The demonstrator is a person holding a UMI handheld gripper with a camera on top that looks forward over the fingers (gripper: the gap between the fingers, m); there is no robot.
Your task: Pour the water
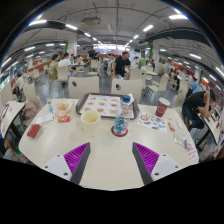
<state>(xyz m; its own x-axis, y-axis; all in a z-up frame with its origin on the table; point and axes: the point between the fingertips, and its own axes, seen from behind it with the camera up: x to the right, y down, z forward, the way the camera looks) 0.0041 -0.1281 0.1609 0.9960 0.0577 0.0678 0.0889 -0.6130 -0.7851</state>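
Here the claw (110,158) hangs wide open and empty above the near part of the pale table (110,175). Ahead of its fingers, a water bottle (120,122) stands upright, long axis vertical, beside a yellow cup (90,122). Bare tabletop lies between fingers and bottle; a tray (106,105) sits beyond.

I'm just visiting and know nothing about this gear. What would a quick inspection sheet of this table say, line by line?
Surface: pale round table, bare just ahead of the fingers.
Job's things: water bottle with blue cap, upright; pale cup beside it, both beyond the fingers.
Clutter: patterned tray, red can, orange cup, small packets.
Grippers: hand-held gripper open, holding nothing; purple pads visible.
Cables: nothing seen.
Surroundings: large hall, ceiling lights, seated people, other tables.
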